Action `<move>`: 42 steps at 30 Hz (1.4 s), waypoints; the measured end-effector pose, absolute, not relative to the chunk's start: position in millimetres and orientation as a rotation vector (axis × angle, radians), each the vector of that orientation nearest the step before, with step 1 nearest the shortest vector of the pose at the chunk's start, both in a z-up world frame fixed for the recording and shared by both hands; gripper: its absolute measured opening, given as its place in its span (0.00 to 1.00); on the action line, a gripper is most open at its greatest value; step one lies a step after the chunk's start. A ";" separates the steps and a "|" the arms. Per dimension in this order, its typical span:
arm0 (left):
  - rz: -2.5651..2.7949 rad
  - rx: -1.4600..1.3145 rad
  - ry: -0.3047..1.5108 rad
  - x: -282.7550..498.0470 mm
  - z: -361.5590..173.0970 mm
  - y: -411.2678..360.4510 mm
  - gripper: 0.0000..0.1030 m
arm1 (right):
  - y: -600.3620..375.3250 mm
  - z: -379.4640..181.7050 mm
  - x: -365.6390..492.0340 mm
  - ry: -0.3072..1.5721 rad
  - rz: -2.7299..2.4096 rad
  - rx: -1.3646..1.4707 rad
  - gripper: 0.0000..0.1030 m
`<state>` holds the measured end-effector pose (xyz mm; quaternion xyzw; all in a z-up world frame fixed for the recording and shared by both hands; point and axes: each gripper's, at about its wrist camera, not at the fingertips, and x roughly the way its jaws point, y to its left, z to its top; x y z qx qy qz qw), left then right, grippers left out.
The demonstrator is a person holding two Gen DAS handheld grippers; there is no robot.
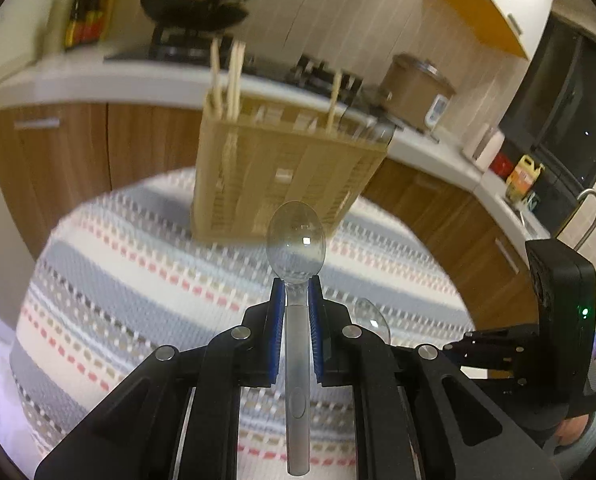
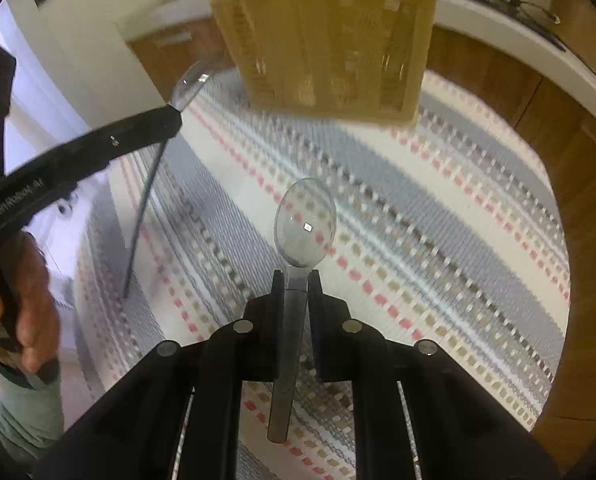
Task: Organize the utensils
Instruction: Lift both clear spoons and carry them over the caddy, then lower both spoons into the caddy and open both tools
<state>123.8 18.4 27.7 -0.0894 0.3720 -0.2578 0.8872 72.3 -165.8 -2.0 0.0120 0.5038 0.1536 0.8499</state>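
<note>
My left gripper (image 1: 296, 286) is shut on the neck of a clear plastic spoon (image 1: 296, 240), bowl pointing forward, held above the striped tablecloth (image 1: 118, 280). My right gripper (image 2: 296, 280) is shut on a second clear plastic spoon (image 2: 305, 226), also bowl forward. A tan slatted utensil basket (image 1: 282, 176) stands at the far side of the table with chopsticks (image 1: 226, 76) upright in it; it also shows in the right wrist view (image 2: 329, 48). The left gripper with its spoon (image 2: 190, 84) appears at the left of the right wrist view.
The round table carries a grey, white and pink striped cloth (image 2: 437, 220). Behind it runs a kitchen counter (image 1: 98, 80) with a stove, pans, bottles and a rice cooker (image 1: 413, 88). Wooden cabinets (image 1: 58, 168) sit below. The right gripper's body (image 1: 557, 320) shows at the right.
</note>
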 end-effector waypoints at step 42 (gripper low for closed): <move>-0.373 -0.366 0.080 230.7 103.0 -10.2 0.10 | -202.8 111.9 197.7 0.146 0.193 0.165 0.09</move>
